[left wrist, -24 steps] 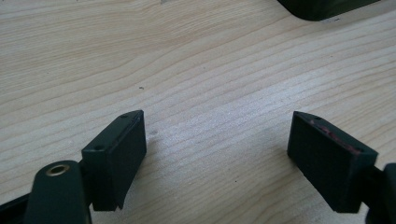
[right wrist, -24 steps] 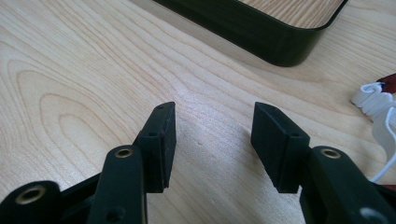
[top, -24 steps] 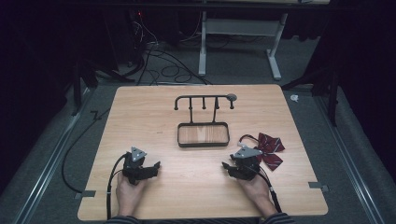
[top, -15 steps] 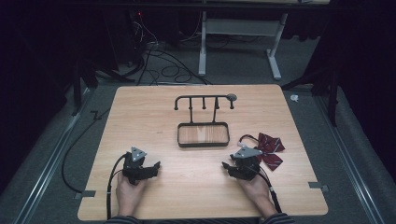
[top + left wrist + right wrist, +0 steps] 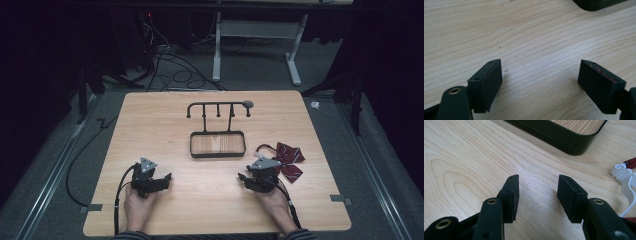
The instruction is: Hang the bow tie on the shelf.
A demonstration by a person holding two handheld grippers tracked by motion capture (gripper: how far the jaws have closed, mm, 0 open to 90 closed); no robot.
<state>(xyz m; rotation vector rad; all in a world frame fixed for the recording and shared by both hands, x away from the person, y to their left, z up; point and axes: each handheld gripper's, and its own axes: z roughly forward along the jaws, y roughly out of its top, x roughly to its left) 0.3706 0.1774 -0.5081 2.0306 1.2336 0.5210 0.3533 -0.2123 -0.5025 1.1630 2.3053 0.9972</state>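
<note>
The table (image 5: 150, 115) was a big light wood slab with dark floor and cables around it. Mid-table stood a black rack (image 5: 218, 131), with its tray base nearer the person and a hook bar behind, long axis running left-right. In the right gripper view just a rounded tray corner (image 5: 574, 143) showed, cut off at the top.

To the right of the tray lay a dark red bow tie (image 5: 289, 161), wings spread roughly left-right, partly hidden behind the right gripper (image 5: 247, 181). Its white cord (image 5: 625, 173) poked in at the frame edge in the right gripper view, and the pattern was hard to make out.

The left gripper (image 5: 165, 180) sat at the near left, jaws spread wide over bare wood. The right gripper's jaws were parted too, a narrower gap, holding nothing. Both rested on the table, each in a hand (image 5: 136, 210).
</note>
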